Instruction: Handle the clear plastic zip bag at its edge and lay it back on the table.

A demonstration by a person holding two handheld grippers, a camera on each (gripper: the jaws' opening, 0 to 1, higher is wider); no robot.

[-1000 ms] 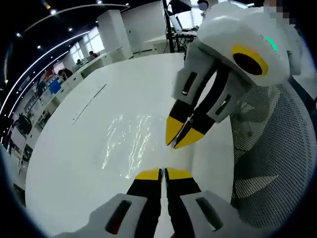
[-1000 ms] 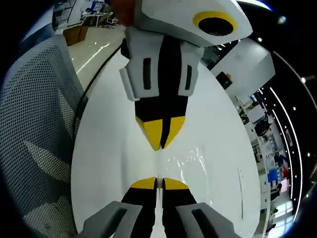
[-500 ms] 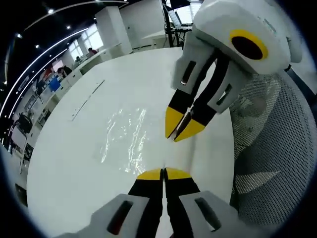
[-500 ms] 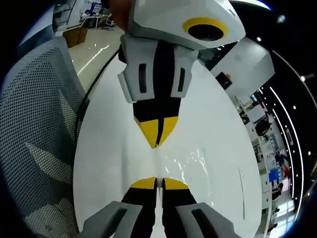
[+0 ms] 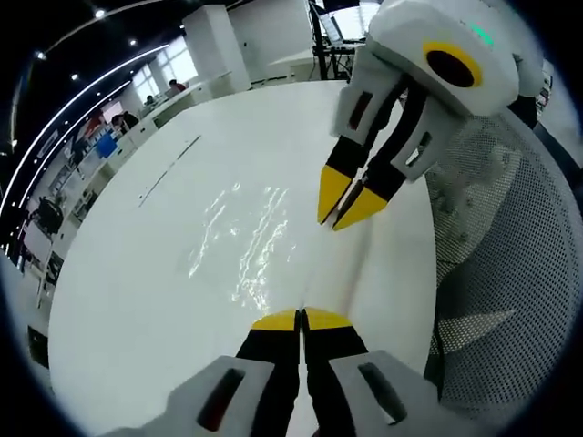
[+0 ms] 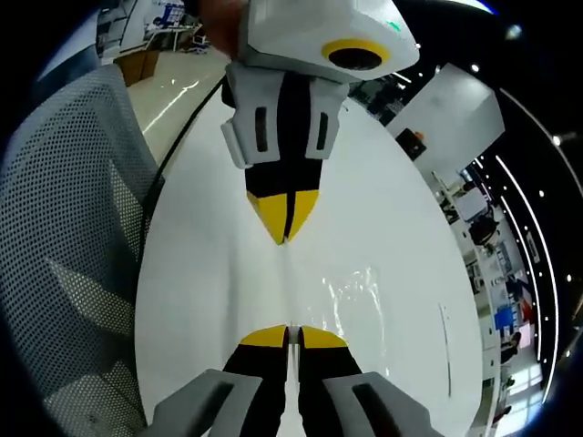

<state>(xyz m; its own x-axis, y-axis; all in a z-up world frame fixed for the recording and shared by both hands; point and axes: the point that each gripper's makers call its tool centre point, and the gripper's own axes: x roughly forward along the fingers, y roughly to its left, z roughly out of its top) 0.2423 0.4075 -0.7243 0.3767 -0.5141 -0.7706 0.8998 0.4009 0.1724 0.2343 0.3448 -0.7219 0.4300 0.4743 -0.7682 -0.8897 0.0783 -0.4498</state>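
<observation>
A clear plastic zip bag [image 5: 244, 244] lies crinkled and shiny on the white table [image 5: 127, 300]. One edge of it is lifted and stretched between the two grippers. My left gripper [image 5: 301, 320] sits at the bottom of the left gripper view, jaws shut on that edge. My right gripper [image 5: 347, 206] reaches in from the upper right, its yellow tips pinched on the same edge farther along. In the right gripper view, the right gripper [image 6: 287, 337] is shut at the bottom and the left gripper [image 6: 284, 229] faces it from above. There the bag [image 6: 357, 291] spreads to the right.
A grey mesh office chair [image 5: 496, 273] stands close against the table's near edge, also seen as the chair [image 6: 64, 237] in the right gripper view. A thin dark seam [image 5: 168, 171] runs across the far tabletop. Desks and people fill the office beyond.
The two grippers have drawn farther apart, pulling the bag's edge out longer between them. Both stay shut.
</observation>
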